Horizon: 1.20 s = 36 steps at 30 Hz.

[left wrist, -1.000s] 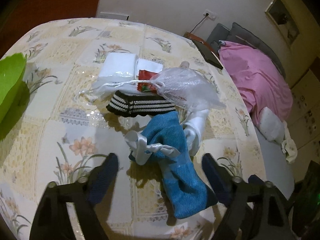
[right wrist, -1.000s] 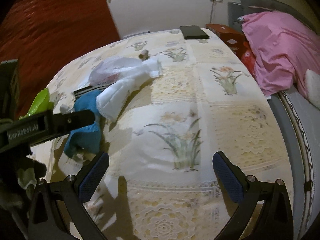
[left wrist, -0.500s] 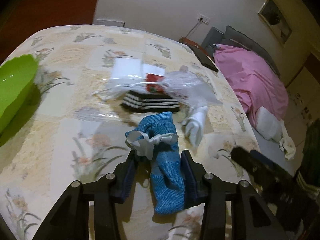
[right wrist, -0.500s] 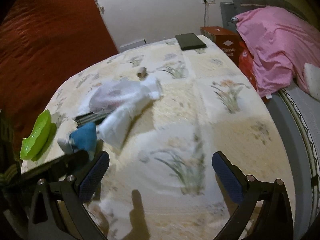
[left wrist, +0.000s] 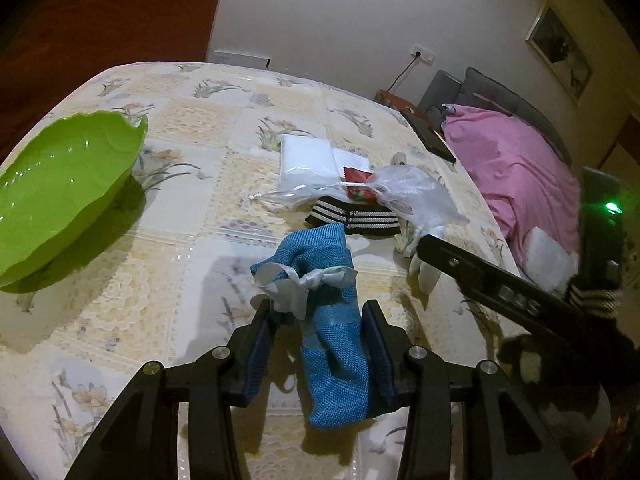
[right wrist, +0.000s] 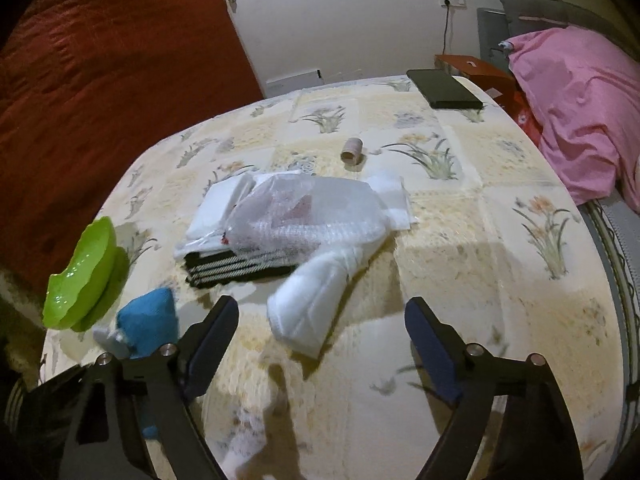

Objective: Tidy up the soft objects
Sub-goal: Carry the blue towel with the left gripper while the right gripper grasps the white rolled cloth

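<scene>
- The table holds a loose pile; dragging anything across it could scatter the rest.
- The green bowl sits well to the left, so a long carry risks a drop.
- The blue sock is clamped in the left gripper; its white ribbon could snag.
- The right gripper is spread wide and empty, near the white sock.
</scene>
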Tool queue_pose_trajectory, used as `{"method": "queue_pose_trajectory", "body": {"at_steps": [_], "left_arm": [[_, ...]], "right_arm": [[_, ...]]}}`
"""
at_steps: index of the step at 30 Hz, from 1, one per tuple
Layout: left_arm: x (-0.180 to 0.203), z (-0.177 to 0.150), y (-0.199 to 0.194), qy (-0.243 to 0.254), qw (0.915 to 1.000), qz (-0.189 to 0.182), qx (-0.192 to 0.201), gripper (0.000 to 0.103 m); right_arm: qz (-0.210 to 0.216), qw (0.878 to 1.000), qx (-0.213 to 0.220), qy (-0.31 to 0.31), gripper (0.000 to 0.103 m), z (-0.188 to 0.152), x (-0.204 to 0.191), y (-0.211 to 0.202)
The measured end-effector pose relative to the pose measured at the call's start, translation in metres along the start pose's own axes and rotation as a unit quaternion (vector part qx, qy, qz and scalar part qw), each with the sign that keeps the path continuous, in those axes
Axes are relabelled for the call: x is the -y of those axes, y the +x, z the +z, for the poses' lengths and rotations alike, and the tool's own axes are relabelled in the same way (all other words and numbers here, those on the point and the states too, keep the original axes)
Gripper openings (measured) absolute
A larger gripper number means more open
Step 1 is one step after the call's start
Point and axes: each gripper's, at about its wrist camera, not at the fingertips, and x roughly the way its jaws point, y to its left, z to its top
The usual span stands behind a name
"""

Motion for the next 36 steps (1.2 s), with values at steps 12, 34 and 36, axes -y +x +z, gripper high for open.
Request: {"method": "queue_pose_trajectory", "body": {"at_steps": [12,34,36], "left_arm": [[-0.002,0.001,-0.003,-0.005,1.0,-0.007,0.001,0.047],[-0.008,0.005,-0.028,-0.01,0.9994,-0.016,0.029,0.047],[-0.011,0.007,-0.034,-0.012,0.9991,-0.014,0.038,0.047]], "right_arm": [[-0.023,1.0,-0.014,0.005,0.043,0.006,0.004,0.022],[-0.034,0.997,0.038,0.05,0.03,-0.015,0.033,-0.049],[-0.026,0.998,0.044,0.048,0.03,-0.016,0.028,-0.055]]}}
